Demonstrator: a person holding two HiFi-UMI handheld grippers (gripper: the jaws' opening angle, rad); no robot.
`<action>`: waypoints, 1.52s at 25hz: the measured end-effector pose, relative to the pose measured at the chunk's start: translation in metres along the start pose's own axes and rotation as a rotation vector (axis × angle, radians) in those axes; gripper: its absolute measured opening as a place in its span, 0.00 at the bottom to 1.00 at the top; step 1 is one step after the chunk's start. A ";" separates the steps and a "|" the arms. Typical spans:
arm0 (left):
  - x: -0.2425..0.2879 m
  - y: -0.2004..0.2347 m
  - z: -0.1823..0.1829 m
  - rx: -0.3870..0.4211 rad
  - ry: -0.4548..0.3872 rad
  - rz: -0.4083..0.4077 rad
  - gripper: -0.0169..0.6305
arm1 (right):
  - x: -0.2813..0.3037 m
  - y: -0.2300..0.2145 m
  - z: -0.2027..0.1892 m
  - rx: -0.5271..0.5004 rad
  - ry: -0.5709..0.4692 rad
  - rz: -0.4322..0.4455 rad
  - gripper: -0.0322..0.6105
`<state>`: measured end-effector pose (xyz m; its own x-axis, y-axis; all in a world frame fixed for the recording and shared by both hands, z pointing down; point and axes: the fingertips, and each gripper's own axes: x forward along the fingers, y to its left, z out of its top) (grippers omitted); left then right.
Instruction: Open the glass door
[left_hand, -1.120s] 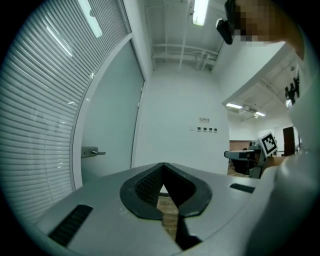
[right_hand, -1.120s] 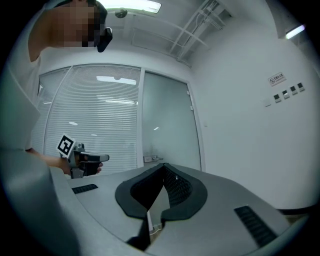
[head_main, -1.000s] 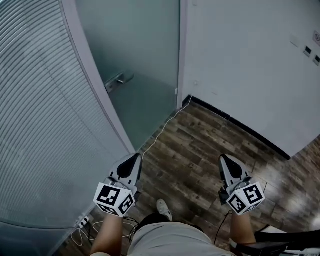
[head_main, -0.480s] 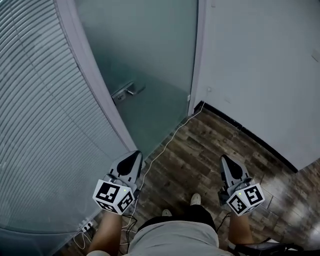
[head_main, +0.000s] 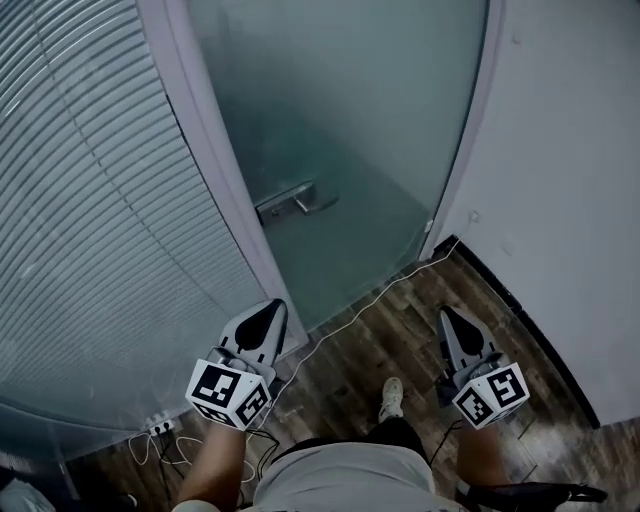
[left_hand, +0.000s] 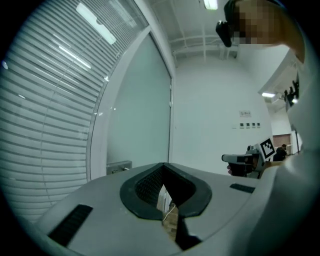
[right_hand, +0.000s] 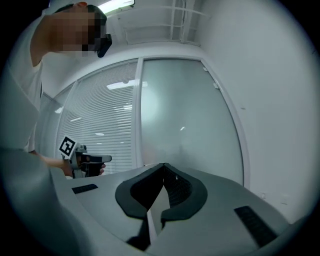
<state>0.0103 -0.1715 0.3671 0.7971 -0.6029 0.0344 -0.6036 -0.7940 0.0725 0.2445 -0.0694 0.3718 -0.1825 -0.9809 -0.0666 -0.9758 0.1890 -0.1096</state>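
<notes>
At 12 o'clock ahead of the person, the glass door (head_main: 340, 130) fills more of the head view than a second ago. Its handle (head_main: 293, 203) sat small and high near 11 o'clock; now it is bigger, lower and close to frame centre. The wall (head_main: 580, 200) has slid out toward 3 o'clock. This reads as walking up to the door.

Both grippers are in the same spots low in frame as before: left gripper (head_main: 270, 312) at 7 o'clock, right gripper (head_main: 447, 320) at 5 o'clock, both pointing level at the door. Fingers are pressed together on both, with nothing between them. Each gripper view agrees: left gripper (left_hand: 163, 169) and right gripper (right_hand: 163, 167) closed to a slit.

The handle is well apart from either gripper and untouched, and the door looks shut in its frame (head_main: 215, 170). So this is approach only, opening not started. The left gripper is the nearer one, and its fingers would need to spread before taking the lever.

Materials:
- Door: frosted, blue-grey, smooth, no see-through.
- Handle: short brushed-metal lever on a rectangular plate, pointing right.
- Frame: pale, flat, probably painted metal.
- Partition (head_main: 90, 200) at 9 o'clock: fine horizontal slats.
- Floor (head_main: 400, 345): dark wood-grain planks, slightly glossy.
- Cable (head_main: 370, 300): thin, white, running across the floor toward the door's lower corner.
- Black skirting (head_main: 520, 310) under the matte white wall.
</notes>
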 end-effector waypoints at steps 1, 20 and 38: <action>0.009 0.004 -0.001 -0.001 0.003 0.026 0.03 | 0.014 -0.010 0.000 0.005 0.002 0.026 0.05; 0.099 0.064 -0.010 -0.080 0.011 0.462 0.03 | 0.223 -0.112 -0.017 0.028 0.122 0.466 0.05; 0.080 0.101 -0.005 -0.032 -0.014 0.381 0.03 | 0.262 -0.050 -0.016 -0.069 0.141 0.479 0.05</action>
<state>0.0131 -0.2994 0.3817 0.5149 -0.8557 0.0517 -0.8559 -0.5096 0.0880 0.2435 -0.3365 0.3754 -0.6213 -0.7825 0.0414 -0.7836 0.6204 -0.0335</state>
